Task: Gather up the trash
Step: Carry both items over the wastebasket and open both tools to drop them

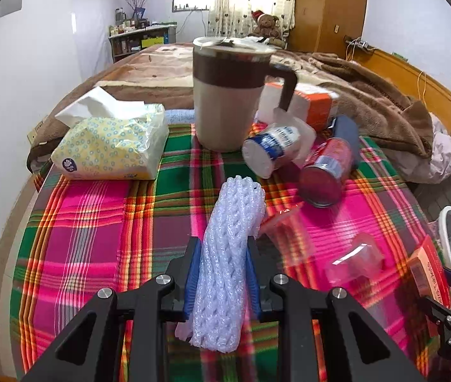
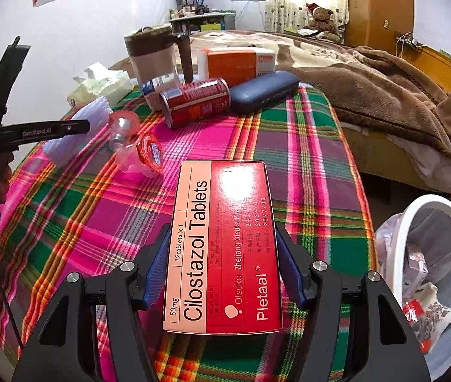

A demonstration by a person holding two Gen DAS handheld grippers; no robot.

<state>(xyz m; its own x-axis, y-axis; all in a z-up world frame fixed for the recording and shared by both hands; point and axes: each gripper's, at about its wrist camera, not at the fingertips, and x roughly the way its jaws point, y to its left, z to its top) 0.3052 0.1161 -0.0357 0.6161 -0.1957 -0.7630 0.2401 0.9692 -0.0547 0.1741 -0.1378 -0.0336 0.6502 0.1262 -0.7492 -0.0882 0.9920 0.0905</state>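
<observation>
The left gripper (image 1: 222,273) is clamped on a white foam net sleeve (image 1: 230,254), its blue pads (image 1: 192,281) pressed against both sides, and the sleeve sticks out forward over the plaid tablecloth (image 1: 91,229). Just right of it lie a clear plastic cup with a red lid (image 1: 284,222) and another clear plastic cup (image 1: 354,259), both on the cloth. Farther ahead a white and blue cup (image 1: 273,148) lies tipped on its side, touching a red can (image 1: 325,175) that also lies on its side. Behind them stand a tall beige and brown mug (image 1: 225,95), an orange and white box (image 1: 308,102) and a dark blue glasses case (image 1: 348,133). A tissue pack (image 1: 110,146) sits at the left of the cloth.

The right gripper (image 2: 222,261) is closed on a red tablet box (image 2: 222,248) printed "Cilostazol Tablets", held flat between the blue pads (image 2: 158,264) above the near part of the tablecloth (image 2: 314,165). To the right, beside the table edge and lower down, is a white trash bin (image 2: 416,222) lined with a bag and holding wrappers. Ahead on the cloth are the lidded cup (image 2: 149,154), the clear cup (image 2: 122,129), the can (image 2: 193,102) and the glasses case (image 2: 263,90), with the mug (image 2: 152,54) and the orange box (image 2: 235,63) behind. The left gripper (image 2: 66,127) with the foam sleeve (image 2: 79,127) shows at the left edge. A brown blanket (image 2: 384,92) covers the bed beyond
</observation>
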